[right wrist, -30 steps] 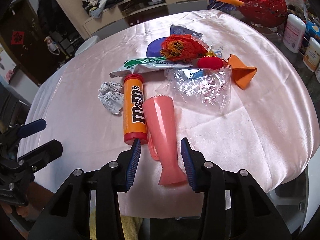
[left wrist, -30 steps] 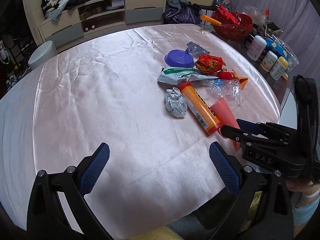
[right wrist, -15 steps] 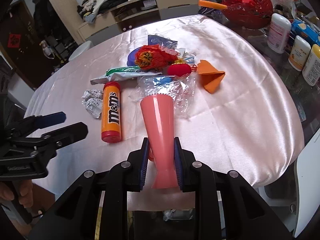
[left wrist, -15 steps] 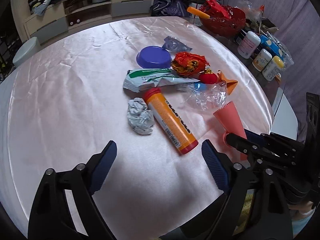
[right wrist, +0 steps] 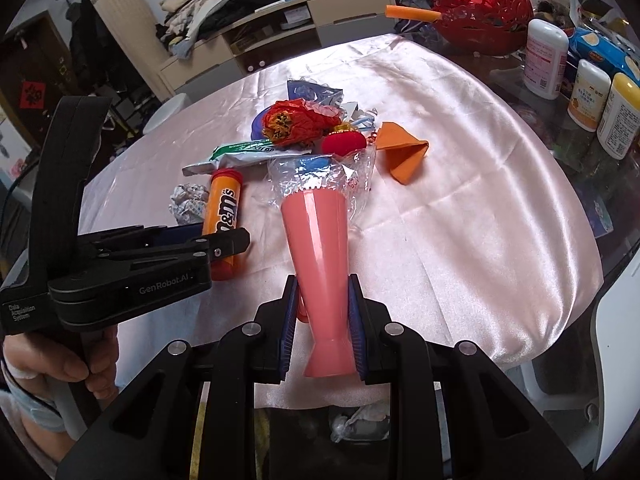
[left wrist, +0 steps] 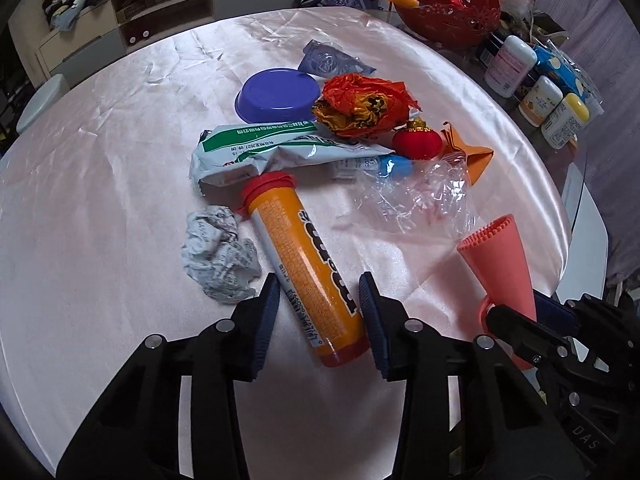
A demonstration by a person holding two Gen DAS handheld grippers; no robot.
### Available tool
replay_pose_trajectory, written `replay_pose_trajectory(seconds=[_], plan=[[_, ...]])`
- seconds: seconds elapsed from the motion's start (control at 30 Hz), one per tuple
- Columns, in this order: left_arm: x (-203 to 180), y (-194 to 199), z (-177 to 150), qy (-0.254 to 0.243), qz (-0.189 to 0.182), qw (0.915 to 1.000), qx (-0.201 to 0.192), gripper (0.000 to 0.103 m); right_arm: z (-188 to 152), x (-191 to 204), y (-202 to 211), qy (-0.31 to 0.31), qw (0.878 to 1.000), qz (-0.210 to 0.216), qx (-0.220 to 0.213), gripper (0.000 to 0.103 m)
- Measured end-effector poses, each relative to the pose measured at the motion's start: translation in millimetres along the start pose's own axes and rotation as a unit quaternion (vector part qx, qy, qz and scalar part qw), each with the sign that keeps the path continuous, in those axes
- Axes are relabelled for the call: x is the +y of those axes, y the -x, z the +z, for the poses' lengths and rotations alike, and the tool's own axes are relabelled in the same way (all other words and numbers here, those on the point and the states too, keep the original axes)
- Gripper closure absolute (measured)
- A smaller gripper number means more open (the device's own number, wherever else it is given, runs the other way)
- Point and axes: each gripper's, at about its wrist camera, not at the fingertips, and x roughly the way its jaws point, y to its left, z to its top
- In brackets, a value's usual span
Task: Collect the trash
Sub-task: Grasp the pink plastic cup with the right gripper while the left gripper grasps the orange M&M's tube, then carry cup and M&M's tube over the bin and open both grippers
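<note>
Two claws work at once over the pink tablecloth (left wrist: 120, 184). The right claw (right wrist: 322, 320) is clenched on the narrow stem of a pink plastic cup (right wrist: 316, 248), pads pressing both sides just above its flared foot, and the cup looks lifted off the cloth. The left claw (left wrist: 316, 320) has just been closing and now straddles the lower end of an orange candy tube (left wrist: 308, 264); its pads stand close on either side, and I cannot tell for certain that they press yet. Taking the tube as landmark: a crumpled paper ball (left wrist: 218, 256) lies just left of it, a green and white wrapper (left wrist: 256, 152) touches its red cap, clear plastic film (left wrist: 416, 200) lies to its right, and a purple bowl (left wrist: 276, 96) and a red and yellow paper wad (left wrist: 362, 104) sit beyond the wrapper. The tube is probably stiff, light and smooth, so it may roll or slip; a hold across its round body near the middle seems safest. The cup is likely rigid and light, and its taper could let it slide.
</note>
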Motion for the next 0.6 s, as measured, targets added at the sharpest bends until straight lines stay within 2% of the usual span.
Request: replay_pose_trajectory(seconds=[0.23, 0.6], plan=[[-8.5, 17.1, -23.0, -0.018, -0.016, 0.9997, 0.000, 0.076, -9.5, 2.3, 9.1, -0.004, 1.000, -0.011, -0.004, 0.078], [-25.9, 74.9, -65.2, -0.046, -0.033, 0.9980, -0.029, 0.077, -32.3, 13.4, 56.4, -0.001, 0.998, -0.043, -0.035, 0.078]])
